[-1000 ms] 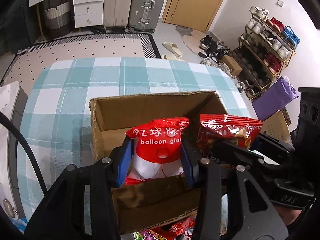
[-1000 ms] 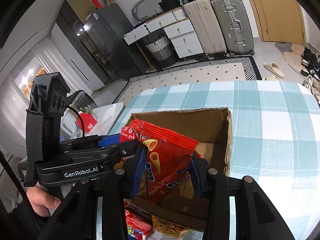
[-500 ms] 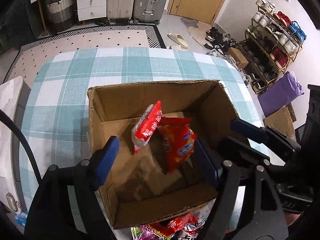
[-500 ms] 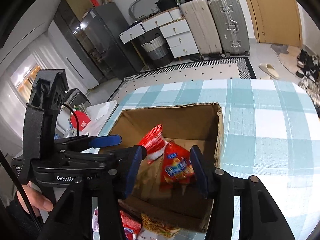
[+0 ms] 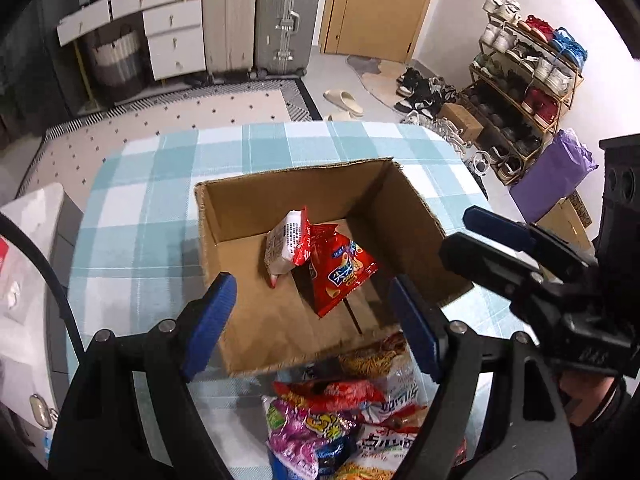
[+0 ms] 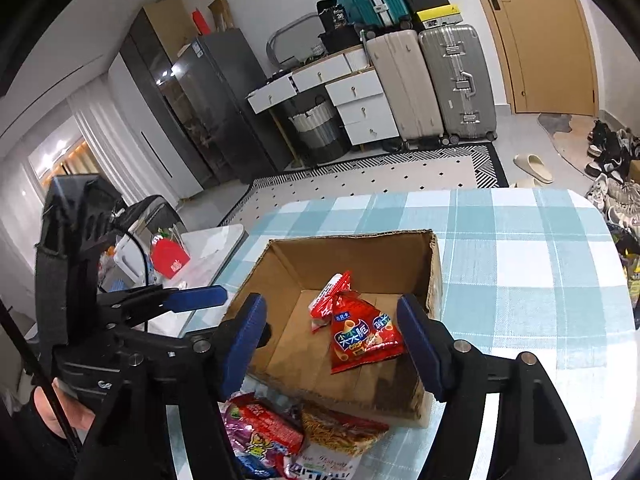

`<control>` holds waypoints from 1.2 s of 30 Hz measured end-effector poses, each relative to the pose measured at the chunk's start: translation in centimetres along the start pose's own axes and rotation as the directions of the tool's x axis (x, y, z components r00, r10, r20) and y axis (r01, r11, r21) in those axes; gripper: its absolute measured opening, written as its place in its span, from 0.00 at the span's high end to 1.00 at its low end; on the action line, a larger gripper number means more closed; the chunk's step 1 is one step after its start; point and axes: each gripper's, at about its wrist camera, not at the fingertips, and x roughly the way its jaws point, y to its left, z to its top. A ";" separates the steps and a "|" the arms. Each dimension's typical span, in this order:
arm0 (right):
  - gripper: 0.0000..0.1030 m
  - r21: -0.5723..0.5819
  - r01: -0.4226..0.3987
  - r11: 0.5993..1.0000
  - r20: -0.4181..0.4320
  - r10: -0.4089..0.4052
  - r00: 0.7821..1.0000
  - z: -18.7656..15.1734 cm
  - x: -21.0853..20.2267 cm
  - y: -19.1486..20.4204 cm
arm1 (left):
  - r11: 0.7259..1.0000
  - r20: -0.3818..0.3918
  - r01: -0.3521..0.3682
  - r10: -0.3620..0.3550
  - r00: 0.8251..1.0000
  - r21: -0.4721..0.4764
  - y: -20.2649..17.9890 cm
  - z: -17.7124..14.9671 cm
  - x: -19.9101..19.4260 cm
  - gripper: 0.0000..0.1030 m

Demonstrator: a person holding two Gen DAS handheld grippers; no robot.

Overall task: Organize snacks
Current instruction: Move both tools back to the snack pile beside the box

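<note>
Your left tongs (image 5: 310, 322) gape empty; your right tongs (image 6: 332, 342) are opening, empty. Two red packets (image 5: 340, 268) lie in the box (image 5: 280, 196). Only the right view shows the fridge (image 6: 208, 108).

Left tool (image 5: 312, 320) gapes empty; right tool (image 6: 332, 344) is opening, empty.

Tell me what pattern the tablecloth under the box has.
The tablecloth is a teal-and-white plaid check, clearest in the right wrist view.

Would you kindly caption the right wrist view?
Two snack packets lie in the cardboard box; more packets wait outside.
</note>
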 end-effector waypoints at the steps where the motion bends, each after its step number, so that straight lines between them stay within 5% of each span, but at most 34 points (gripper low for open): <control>1: 0.32 -0.005 0.005 1.000 0.006 -0.005 1.000 -0.1 -0.4 0.2 | 1.000 0.013 -0.005 0.005 1.000 0.005 -0.1 -0.4 -0.7 0.25; 10: 0.32 -0.094 0.023 0.995 0.089 -0.015 0.996 -1.9 -6.4 2.6 | 1.000 0.108 -0.008 0.009 0.994 -0.004 0.5 -4.9 -6.3 0.23; 18: 0.32 -0.144 0.018 0.989 0.195 0.011 0.981 -6.7 -11.7 5.4 | 0.996 0.248 -0.085 0.074 0.966 0.035 -0.9 -10.2 -11.1 0.18; 26: 0.14 -0.197 0.027 0.980 0.284 0.030 0.958 -12.7 -15.2 7.4 | 1.000 0.269 0.013 -0.010 0.963 -0.011 -1.9 -14.9 -13.6 0.05; 36: 0.11 -0.167 0.017 0.986 0.256 0.026 0.966 -16.9 -15.5 7.0 | 0.998 0.291 0.058 -0.052 0.955 -0.012 -1.8 -20.0 -14.1 0.01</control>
